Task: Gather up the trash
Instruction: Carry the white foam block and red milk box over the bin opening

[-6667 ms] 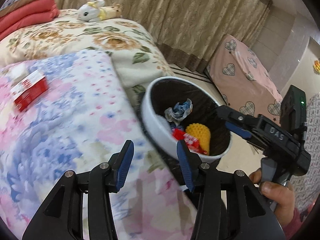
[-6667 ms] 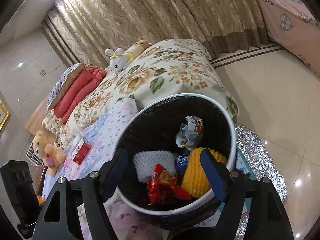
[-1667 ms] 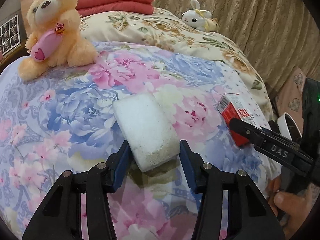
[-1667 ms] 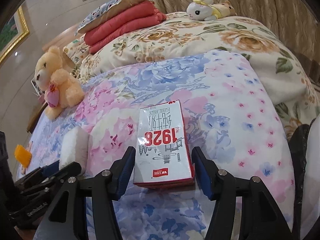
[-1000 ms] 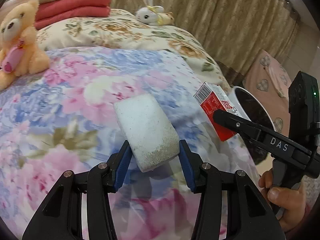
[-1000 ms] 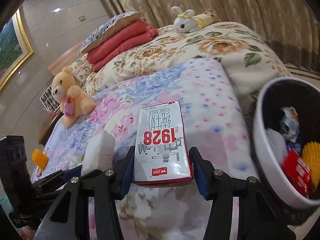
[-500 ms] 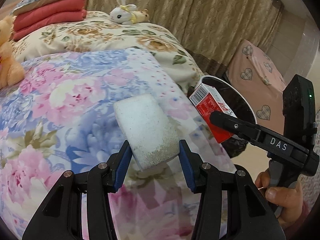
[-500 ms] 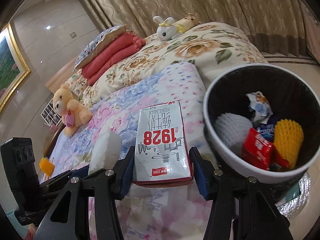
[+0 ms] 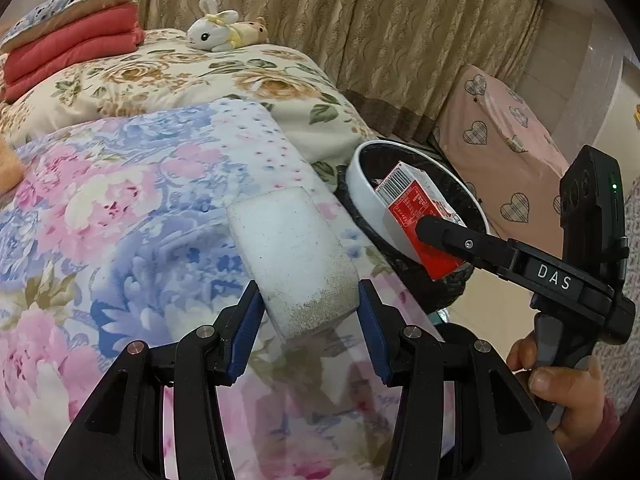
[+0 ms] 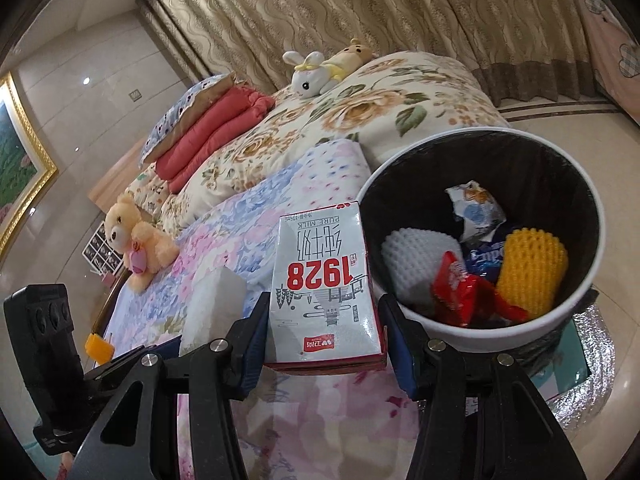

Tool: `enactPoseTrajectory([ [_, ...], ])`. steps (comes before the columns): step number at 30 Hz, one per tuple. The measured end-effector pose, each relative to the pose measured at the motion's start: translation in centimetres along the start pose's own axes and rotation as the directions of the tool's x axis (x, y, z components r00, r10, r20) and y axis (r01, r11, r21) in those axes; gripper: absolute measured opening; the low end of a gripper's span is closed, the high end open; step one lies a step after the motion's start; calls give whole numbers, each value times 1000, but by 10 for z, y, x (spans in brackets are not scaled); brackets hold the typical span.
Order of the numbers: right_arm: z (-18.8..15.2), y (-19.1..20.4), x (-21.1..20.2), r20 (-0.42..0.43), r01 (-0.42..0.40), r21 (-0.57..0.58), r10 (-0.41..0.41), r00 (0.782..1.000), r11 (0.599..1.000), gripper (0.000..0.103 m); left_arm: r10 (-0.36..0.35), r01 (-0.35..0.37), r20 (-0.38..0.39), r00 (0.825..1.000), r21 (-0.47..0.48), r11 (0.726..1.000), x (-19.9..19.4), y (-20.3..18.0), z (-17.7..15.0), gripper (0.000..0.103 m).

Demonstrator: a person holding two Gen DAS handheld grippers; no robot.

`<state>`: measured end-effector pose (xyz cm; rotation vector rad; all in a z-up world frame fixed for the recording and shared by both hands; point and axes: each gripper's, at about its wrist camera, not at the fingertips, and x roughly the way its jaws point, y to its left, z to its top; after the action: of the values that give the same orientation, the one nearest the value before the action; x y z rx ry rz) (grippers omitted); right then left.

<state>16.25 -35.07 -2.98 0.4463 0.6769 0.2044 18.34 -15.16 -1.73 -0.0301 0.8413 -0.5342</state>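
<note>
Left gripper (image 9: pixel 310 320): jaws clamped on foam block (image 9: pixel 292 256), held above bed (image 9: pixel 120 184), short of bin (image 10: pixel 472 332). Right gripper (image 10: pixel 324 344): jaws pinching milk carton (image 10: pixel 324 280) by its sides, at bin rim, so you can drop it straight in. Bin sits on floor beside bed, wrappers inside already. Carton looks first to go, foam after.
</note>
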Motion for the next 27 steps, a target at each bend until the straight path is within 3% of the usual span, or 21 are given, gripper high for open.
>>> enactPoseTrajectory([
  [27,14,-57,-36,67,73,88,-79,995,993,54,-67,67,-5,998,131,989,25,-67,36,47],
])
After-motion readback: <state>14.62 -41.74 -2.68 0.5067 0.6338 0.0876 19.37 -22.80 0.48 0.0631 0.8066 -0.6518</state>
